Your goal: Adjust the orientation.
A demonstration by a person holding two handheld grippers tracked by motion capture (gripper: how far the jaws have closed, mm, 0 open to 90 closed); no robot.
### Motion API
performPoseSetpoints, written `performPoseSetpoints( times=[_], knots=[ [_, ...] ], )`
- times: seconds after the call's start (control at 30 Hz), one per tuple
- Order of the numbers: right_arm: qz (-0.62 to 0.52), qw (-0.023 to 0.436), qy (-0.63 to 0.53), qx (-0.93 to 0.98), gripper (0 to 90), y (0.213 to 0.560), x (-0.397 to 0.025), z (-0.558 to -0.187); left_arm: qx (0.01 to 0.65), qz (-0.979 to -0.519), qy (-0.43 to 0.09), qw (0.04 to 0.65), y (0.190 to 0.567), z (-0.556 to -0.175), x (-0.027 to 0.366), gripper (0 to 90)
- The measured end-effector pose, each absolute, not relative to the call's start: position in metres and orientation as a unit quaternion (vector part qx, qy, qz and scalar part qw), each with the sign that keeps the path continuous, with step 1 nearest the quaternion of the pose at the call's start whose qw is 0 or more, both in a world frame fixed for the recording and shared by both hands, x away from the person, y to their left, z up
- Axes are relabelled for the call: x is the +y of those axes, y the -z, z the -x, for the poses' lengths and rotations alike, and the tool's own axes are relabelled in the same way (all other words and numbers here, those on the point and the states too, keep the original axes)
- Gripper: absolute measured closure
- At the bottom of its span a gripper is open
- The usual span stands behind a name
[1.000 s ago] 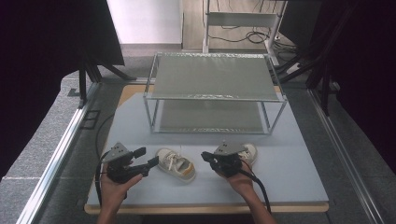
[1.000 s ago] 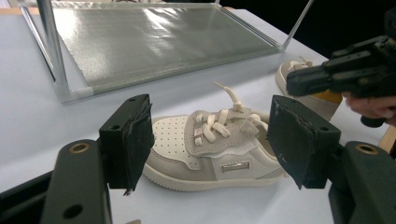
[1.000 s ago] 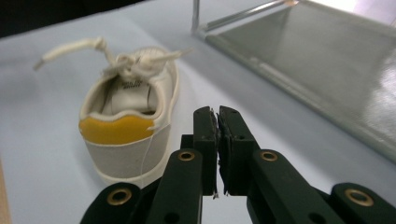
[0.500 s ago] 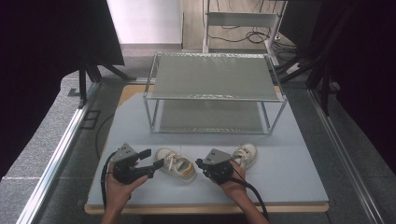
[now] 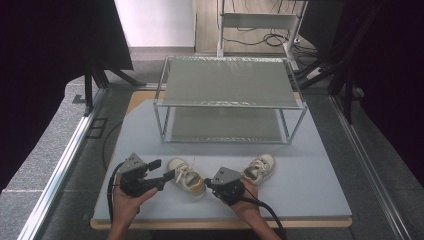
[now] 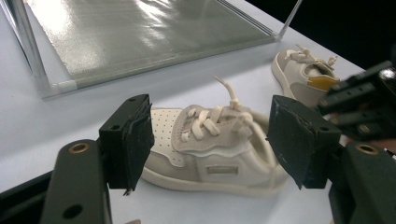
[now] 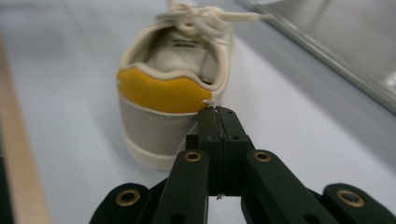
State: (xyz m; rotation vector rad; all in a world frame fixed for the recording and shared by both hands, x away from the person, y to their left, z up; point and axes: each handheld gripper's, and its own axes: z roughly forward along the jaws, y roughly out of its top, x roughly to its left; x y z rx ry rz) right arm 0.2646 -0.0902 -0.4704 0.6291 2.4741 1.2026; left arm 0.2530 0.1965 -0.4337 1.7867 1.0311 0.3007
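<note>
With my left tool [image 5: 165, 174] spread wide, its two pads [image 6: 135, 140] stand to either side of the nearer shoe [image 6: 219, 144], which lies on the bench [image 5: 310, 185] just ahead of them. From that tool the shoe's long axis runs crosswise, toe toward one pad and heel toward the other, so as things stand I would be closing along its length rather than across its width. My guess is the wrist wants turning before a grip. It holds nothing.

My right tool [image 7: 217, 126] is closed tight, empty as far as I can tell, its tip just beside the yellow heel tab of the second shoe [image 7: 177, 88]; whether it touches I cannot tell. That shoe points away from me toward the wire rack [image 5: 230, 90]. The left hand [image 5: 125, 200] is nearer the first shoe.
</note>
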Motion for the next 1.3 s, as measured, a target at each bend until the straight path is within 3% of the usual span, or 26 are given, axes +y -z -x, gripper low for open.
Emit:
performPoseSetpoints(
  times=[0.2,0.5,1.3],
  knots=[
    [-0.186,0.138,-0.439,0.868,89.6,0.478,-0.061,-0.245,0.428,-0.740,-0.126,0.504,0.433,-0.252,0.198,31.0],
    [-0.177,0.111,-0.452,0.867,89.5,0.480,-0.048,-0.243,0.433,-0.735,-0.129,0.506,0.432,-0.251,0.204,31.0],
    [-0.262,0.217,-0.441,0.830,87.9,0.457,-0.118,-0.252,0.421,-0.741,-0.119,0.510,0.431,-0.264,0.198,31.2]
  ],
)
